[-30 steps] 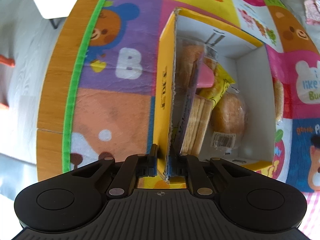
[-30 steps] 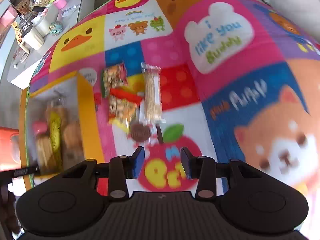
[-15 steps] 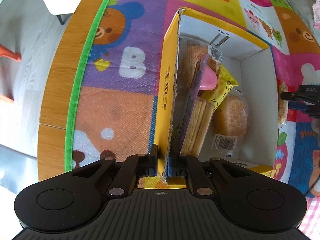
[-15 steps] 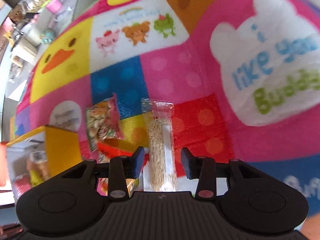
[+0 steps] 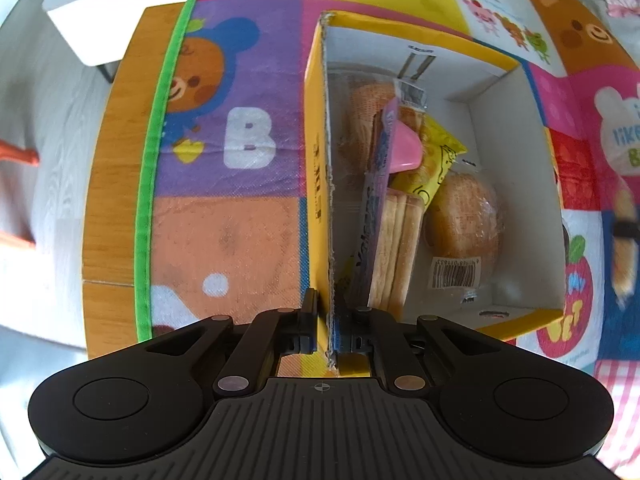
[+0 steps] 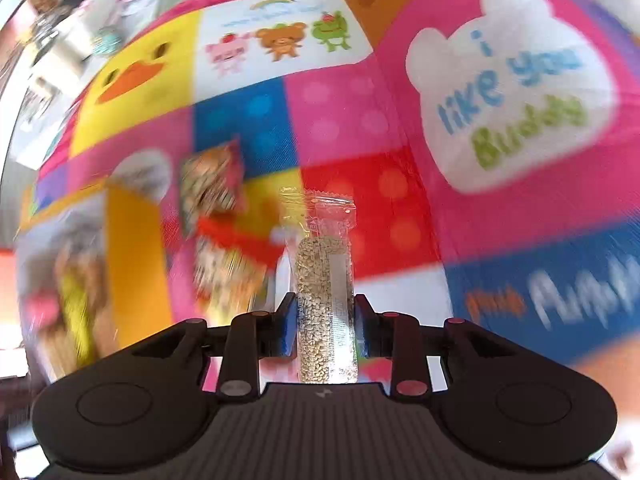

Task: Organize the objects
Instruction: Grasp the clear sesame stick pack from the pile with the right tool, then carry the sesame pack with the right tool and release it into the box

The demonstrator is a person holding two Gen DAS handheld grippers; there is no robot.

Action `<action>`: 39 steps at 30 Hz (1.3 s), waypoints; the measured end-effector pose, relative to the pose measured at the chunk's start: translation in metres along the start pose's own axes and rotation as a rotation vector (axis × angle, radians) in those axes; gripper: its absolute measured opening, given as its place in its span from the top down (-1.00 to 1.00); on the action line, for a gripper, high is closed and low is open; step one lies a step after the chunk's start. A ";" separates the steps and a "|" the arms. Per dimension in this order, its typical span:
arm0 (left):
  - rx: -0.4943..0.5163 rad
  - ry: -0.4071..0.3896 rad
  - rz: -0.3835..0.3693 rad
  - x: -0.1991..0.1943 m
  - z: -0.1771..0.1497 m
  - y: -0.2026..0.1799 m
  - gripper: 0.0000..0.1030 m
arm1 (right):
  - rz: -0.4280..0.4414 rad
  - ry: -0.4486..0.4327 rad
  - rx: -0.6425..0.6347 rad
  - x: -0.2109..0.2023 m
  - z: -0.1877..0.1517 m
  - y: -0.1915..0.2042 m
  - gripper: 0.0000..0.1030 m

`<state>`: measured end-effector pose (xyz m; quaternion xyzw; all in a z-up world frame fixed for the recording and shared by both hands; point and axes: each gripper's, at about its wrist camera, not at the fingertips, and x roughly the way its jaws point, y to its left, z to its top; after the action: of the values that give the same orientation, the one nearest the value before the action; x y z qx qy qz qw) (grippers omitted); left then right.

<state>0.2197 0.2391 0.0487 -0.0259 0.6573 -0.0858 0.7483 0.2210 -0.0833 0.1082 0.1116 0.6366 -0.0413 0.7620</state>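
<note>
A large white letter "B" is printed on the purple square of the play mat [image 5: 248,136]. On the mat's pink square, a white bear-shaped patch [image 6: 508,92] carries "i like you Buddy" in blue and green. A barcode label [image 5: 454,274] is stuck on the wrapped bun [image 5: 464,216] in the yellow box [image 5: 316,184]; its digits cannot be read.

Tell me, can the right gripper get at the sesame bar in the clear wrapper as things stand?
Probably yes. The right gripper is already down over the sesame bar, its jaws closing with the bar between them. Nothing covers the bar; the colourful snack packet lies beside it, apart.
</note>
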 end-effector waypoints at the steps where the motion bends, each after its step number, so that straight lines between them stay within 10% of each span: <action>1: 0.003 0.002 -0.003 -0.001 0.000 0.001 0.84 | 0.002 -0.001 -0.007 -0.012 -0.011 0.002 0.45; 15: 0.056 0.002 -0.034 -0.008 -0.001 0.005 0.84 | 0.088 0.037 -0.070 -0.140 -0.120 0.091 0.45; 39: 0.028 -0.014 -0.086 -0.008 -0.002 0.016 0.81 | 0.062 -0.078 -0.090 -0.198 -0.123 0.158 0.45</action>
<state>0.2186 0.2560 0.0534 -0.0445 0.6489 -0.1270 0.7489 0.0981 0.0822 0.3004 0.0954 0.6038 0.0067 0.7914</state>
